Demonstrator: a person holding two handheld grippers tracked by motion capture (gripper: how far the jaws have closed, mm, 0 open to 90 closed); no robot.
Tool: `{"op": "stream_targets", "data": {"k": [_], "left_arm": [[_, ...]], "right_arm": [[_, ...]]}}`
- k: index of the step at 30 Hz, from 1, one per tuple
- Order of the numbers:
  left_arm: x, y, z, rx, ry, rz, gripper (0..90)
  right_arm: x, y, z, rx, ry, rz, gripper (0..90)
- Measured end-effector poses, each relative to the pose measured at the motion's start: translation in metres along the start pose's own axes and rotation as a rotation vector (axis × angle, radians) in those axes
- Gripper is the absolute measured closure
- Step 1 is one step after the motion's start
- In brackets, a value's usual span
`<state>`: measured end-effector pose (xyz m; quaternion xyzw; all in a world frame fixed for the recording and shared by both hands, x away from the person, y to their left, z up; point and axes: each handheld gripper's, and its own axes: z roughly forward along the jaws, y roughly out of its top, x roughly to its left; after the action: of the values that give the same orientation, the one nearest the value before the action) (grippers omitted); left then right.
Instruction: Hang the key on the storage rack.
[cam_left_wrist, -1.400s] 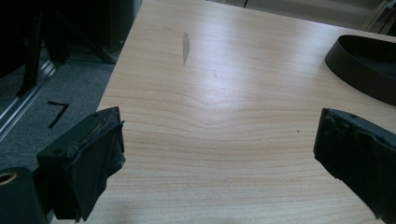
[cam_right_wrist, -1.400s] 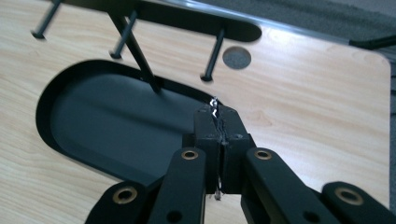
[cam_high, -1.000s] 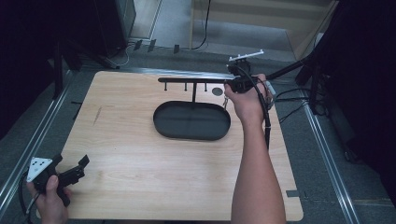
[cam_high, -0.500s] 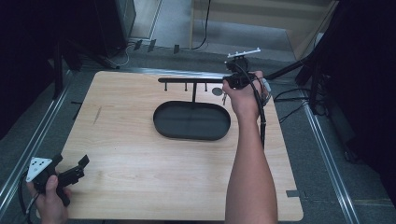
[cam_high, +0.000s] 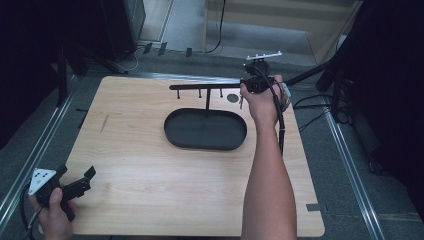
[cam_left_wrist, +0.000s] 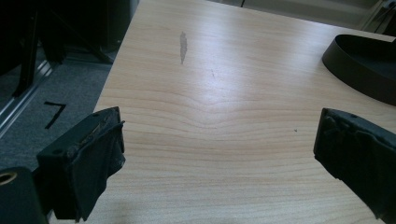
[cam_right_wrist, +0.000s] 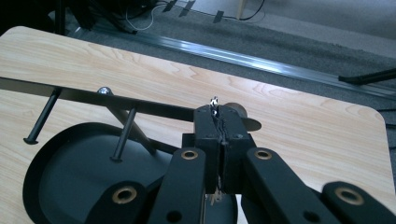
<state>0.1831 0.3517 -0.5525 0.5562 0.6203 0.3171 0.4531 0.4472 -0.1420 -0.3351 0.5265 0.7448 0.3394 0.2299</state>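
A black stand has a horizontal bar (cam_high: 200, 87) with short pegs (cam_right_wrist: 123, 135) hanging from it, and it rises from a black oval tray (cam_high: 205, 129). My right gripper (cam_high: 246, 85) is at the bar's right end, level with it. Its jaws (cam_right_wrist: 218, 116) are pressed together on a small silvery metal piece (cam_right_wrist: 214, 100) that pokes out above the tips. A bit of that piece dangles below the gripper (cam_high: 241, 103). My left gripper (cam_high: 84, 181) rests at the table's near left corner, open and with only bare wood between its fingers (cam_left_wrist: 84, 154).
The wooden table (cam_high: 150, 165) has a dark smudge (cam_left_wrist: 183, 44) on its left part and a grey round disc (cam_high: 233, 98) near the stand. Metal rails (cam_high: 40, 145) run along both sides. Cables and dark stands crowd the floor at the back right.
The right gripper has edged a little to the left, closer to the bar's end, still shut on the metal piece. The left hand has stayed put.
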Motion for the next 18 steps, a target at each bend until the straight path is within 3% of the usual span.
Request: {"op": "stream_targets", "data": {"k": [6, 9, 13, 18], "left_arm": [[0.000, 0.000, 0.000, 0.001, -0.002, -0.001, 1.9], [0.000, 0.000, 0.000, 0.001, -0.002, 0.000, 1.9], [0.000, 0.000, 0.000, 0.001, -0.003, -0.001, 1.9], [0.000, 0.000, 0.000, 0.002, -0.003, 0.001, 1.9]], "right_arm": [[-0.002, -0.002, 0.001, -0.030, -0.015, -0.001, 86.4], [-0.005, -0.005, 0.000, -0.059, -0.080, -0.003, 70.5], [-0.013, -0.012, 0.000, -0.032, -0.106, -0.005, 65.6], [-0.023, -0.025, 0.002, -0.006, -0.115, 0.028, 62.3]]}}
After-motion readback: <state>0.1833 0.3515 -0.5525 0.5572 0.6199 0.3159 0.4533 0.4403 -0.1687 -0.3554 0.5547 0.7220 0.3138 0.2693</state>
